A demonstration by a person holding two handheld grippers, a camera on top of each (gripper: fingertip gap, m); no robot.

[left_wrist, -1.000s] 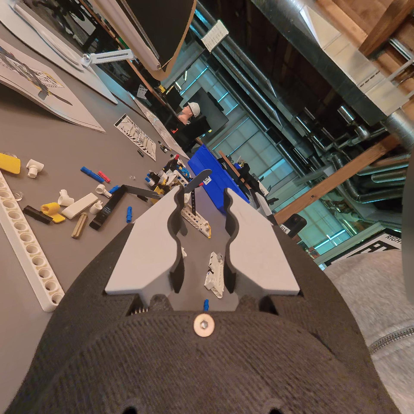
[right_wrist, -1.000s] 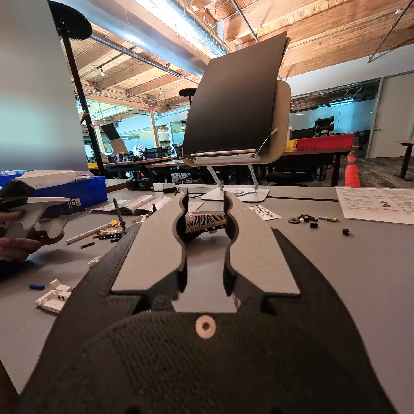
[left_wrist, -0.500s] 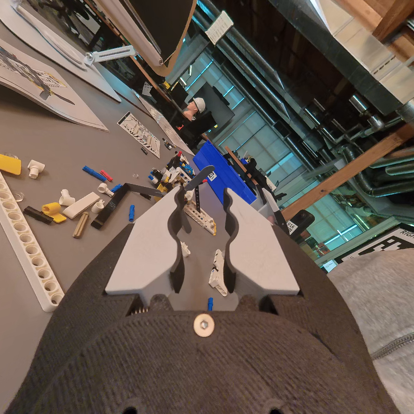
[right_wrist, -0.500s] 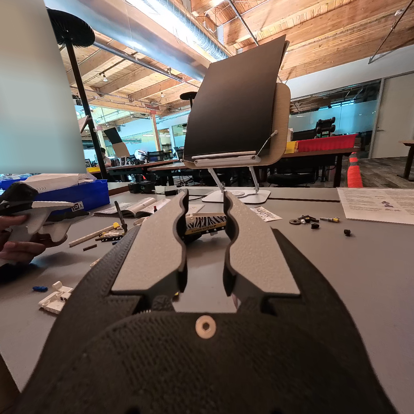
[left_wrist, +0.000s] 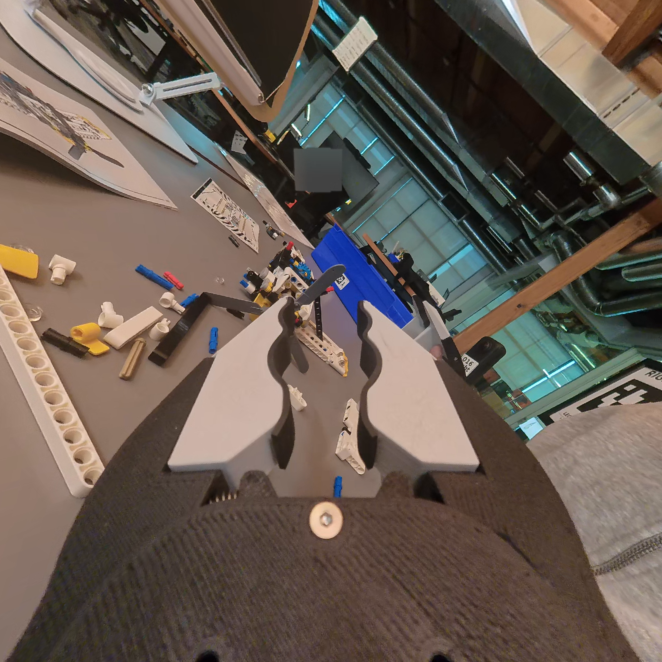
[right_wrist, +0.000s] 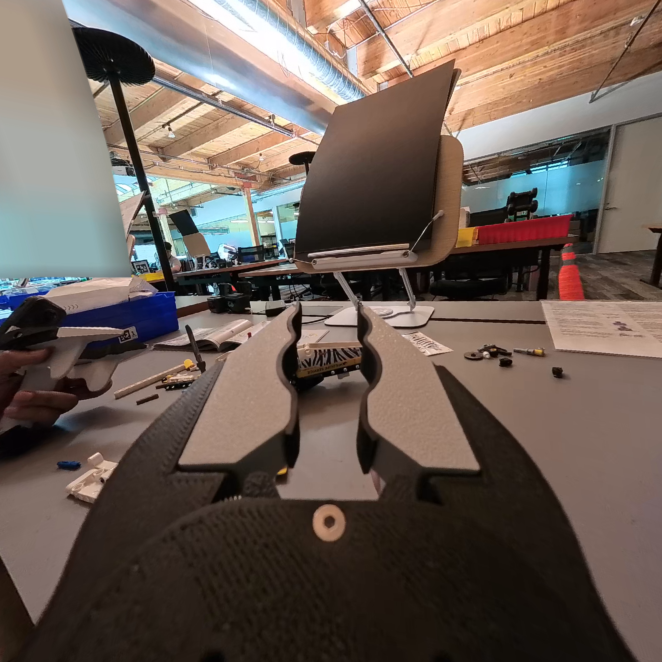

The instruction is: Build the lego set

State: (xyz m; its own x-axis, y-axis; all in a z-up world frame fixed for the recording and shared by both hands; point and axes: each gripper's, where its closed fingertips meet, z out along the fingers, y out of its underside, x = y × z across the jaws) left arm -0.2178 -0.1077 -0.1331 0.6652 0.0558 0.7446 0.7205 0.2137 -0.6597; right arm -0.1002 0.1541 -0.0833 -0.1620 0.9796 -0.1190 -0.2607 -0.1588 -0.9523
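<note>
Zebra-striped lego model [right_wrist: 329,360] lies just beyond the parted, empty right gripper [right_wrist: 327,315]

Grey claw [left_wrist: 324,308] fingers — black ribbed body.

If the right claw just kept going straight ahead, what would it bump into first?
Probably the zebra-striped yellow-and-black lego vehicle, which sits framed between the open right claw tips. Depth is unclear, but nothing else appears between them.
</note>
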